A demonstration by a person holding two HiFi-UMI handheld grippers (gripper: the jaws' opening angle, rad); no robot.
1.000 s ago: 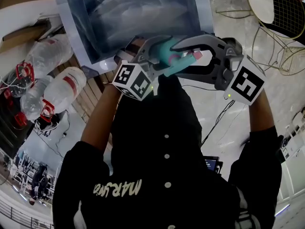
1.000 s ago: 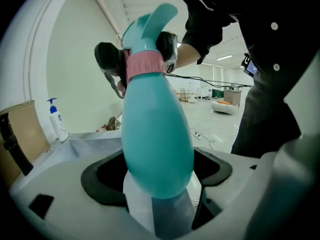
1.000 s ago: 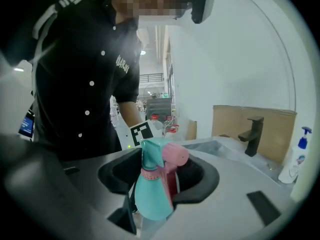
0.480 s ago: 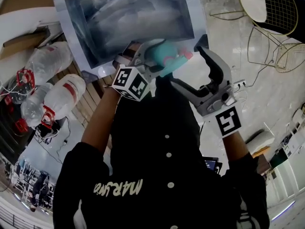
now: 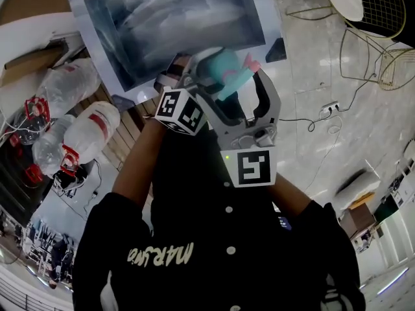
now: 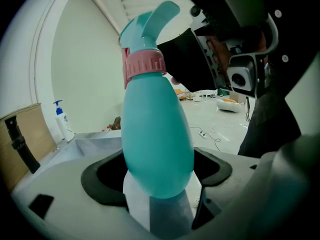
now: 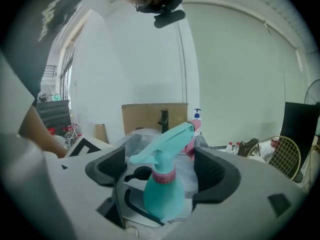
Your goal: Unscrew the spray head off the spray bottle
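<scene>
The left gripper (image 6: 159, 189) is clamped on the base of the teal spray bottle (image 6: 157, 144), held up at the person's chest as before. The right gripper (image 7: 160, 165), closed over the spray head (image 7: 164, 139) a second ago, has swung round below. Its jaws have just been opening and stand wide either side of the head, clear of it.

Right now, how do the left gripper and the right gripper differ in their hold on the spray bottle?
The left gripper is shut on the spray bottle, at its lower body; the right gripper is open, its jaws having just been opening, with the bottle between them untouched. The left gripper carries the bottle; the right gripper carries nothing. Both are lined up on one bottle, its spray head still on.
</scene>
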